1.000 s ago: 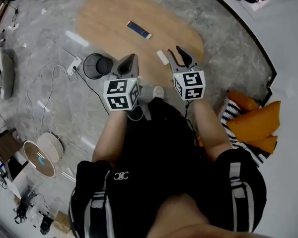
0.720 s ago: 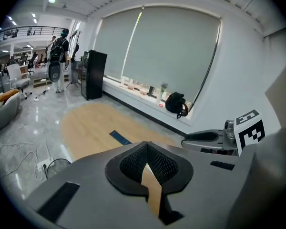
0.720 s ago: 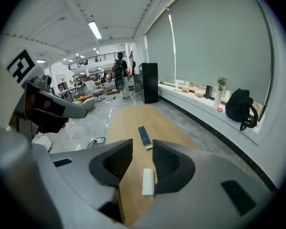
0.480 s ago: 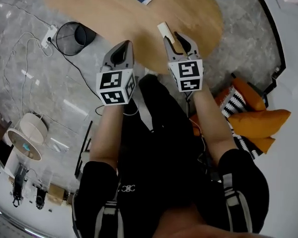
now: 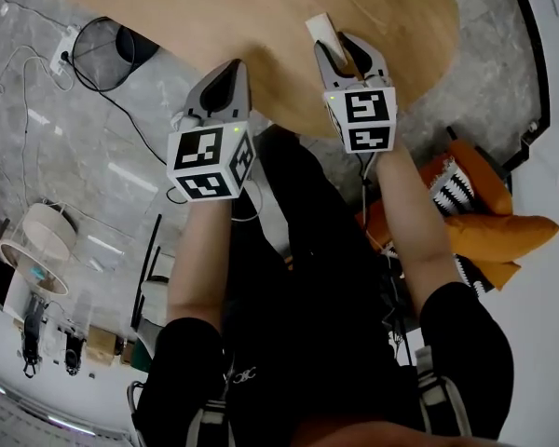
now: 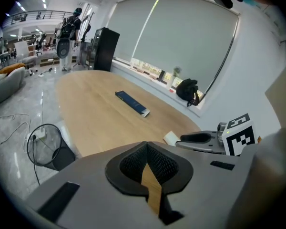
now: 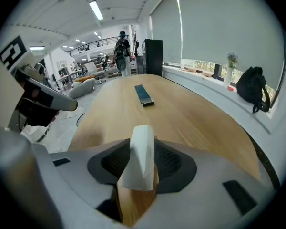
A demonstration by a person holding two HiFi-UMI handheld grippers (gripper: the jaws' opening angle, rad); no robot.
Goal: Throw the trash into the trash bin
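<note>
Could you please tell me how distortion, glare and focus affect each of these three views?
Head view: wide-angle bending curves the table edge; light streaks gleam on the floor. Left gripper view: dark rounded corners, evenly bright blind. Right gripper view: the ceiling lamp glares; the near paper looks soft.

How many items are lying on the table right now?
2. A white paper piece by the near edge of the table; a dark blue flat packet farther out, mid-table. Some near tabletop is hidden from view.

Table [image 5: 214,17] cut off by top edge; paper scrap [image 5: 319,26] near end hidden behind right gripper [image 5: 342,52] fingers [image 5: 376,68].
</note>
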